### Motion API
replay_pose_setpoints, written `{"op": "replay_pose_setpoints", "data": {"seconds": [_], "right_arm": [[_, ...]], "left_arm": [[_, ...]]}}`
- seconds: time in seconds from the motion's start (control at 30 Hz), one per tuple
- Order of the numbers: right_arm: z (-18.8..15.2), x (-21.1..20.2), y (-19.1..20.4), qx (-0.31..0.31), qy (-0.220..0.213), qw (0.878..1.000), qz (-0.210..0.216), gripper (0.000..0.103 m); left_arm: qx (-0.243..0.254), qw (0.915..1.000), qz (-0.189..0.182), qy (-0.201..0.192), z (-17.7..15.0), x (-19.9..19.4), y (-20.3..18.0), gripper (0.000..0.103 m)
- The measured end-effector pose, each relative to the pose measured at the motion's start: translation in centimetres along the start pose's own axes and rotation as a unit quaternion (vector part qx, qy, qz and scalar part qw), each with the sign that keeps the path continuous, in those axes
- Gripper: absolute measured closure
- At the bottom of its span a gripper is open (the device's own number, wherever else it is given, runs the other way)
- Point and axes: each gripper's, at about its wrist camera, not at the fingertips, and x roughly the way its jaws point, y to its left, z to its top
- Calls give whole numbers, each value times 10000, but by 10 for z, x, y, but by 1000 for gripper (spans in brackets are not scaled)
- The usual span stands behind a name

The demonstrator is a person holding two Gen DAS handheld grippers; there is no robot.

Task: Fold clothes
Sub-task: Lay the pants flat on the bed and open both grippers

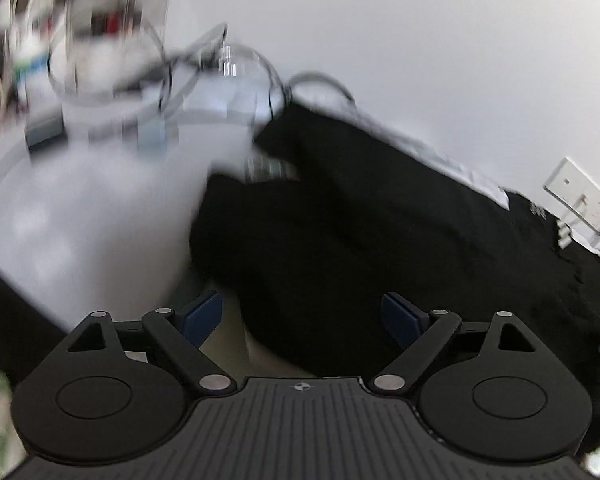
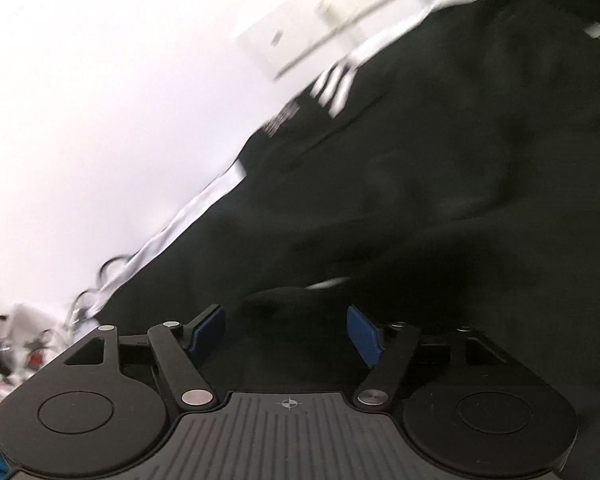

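Left wrist view shows a white wall (image 1: 419,40) filling the upper right of the frame, and below it a large black garment (image 1: 359,220) spread from the centre to the right edge over a white table (image 1: 80,220), whose bare part lies at the left. Blurred cables (image 1: 172,76) loop at the upper left, and a wall socket plate (image 1: 579,196) sits at the right edge. At the bottom, the left gripper (image 1: 301,320) has its blue pads (image 1: 204,316) spread wide, with nothing pressed between them; the cloth's edge lies beyond.

Right wrist view is tilted: the same black garment (image 2: 419,200), with white stripes (image 2: 335,88), fills the right and centre. The right gripper (image 2: 286,336) stands parted above dark cloth, pads (image 2: 363,336) gripping nothing.
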Motion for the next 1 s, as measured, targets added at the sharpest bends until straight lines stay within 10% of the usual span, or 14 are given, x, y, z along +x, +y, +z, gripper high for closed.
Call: {"op": "replay_pose_setpoints", "data": {"seconds": [0.23,0.47,0.6,0.67,0.83,0.87,0.93,1.0], "right_arm": [[-46,-72,-52,486,-286,9969,-554,38],[-79,-99,-78,1088,-333,9901,-819,38],[-96,-87,-69,965,-179,9922,-769,38],[-100,-80,-64,911,-105,9926,-797,39],[-93,-67,-52,990,-18,9923,-740,39],[-93,-68,-50,933,-20,9927,-765,39],[-93,-70,-48,882,-16,9929,-801,39],[-95,-71,-49,937,27,9922,-819,39]], "left_arm": [[-582,9948,-631,555,-43,25,15,15],[-1011,9944,-278,-133,-19,45,27,18],[-1228,9921,-214,-148,-11,55,27,93],[-943,9941,98,-535,-8,36,14,97],[213,9762,-1033,-1895,-15,-49,-16,89],[241,9795,-1047,-1706,-19,-48,-13,83],[79,9882,-927,-1221,-30,-40,-2,33],[-565,9937,-645,-720,-46,-21,20,31]]}}
